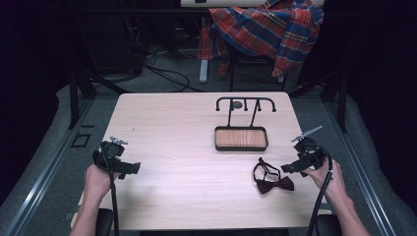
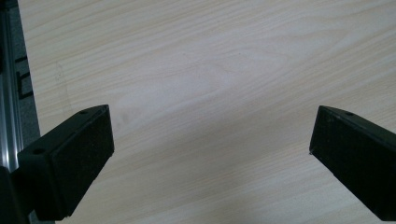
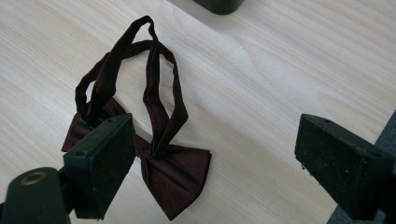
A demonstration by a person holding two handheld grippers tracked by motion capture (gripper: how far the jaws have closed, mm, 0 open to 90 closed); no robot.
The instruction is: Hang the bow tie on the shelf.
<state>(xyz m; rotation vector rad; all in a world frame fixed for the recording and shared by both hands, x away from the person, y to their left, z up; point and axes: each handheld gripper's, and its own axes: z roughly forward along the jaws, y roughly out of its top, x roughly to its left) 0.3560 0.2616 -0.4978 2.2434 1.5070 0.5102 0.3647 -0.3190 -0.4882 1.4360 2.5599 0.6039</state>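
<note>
A dark red bow tie [image 1: 273, 184] with a looped neck strap lies flat on the light wooden table [image 1: 187, 147], toward its front right. My right gripper [image 1: 291, 167] hovers just right of it, jaws wide open and nothing between them. In the right gripper view the bow tie [image 3: 175, 175] lies below and left of centre, its strap [image 3: 154, 88] curling away from the jaws. My left gripper [image 1: 129, 169] is held at the table's left edge, open over bare wood [image 2: 210, 93].
A black stand with a wooden tray base [image 1: 241, 138] and a hooked top rail [image 1: 245, 102] sits at the table's middle back. Beyond the table, a plaid shirt [image 1: 268, 27] hangs over a chair. Metal rails [image 1: 44, 167] flank the table.
</note>
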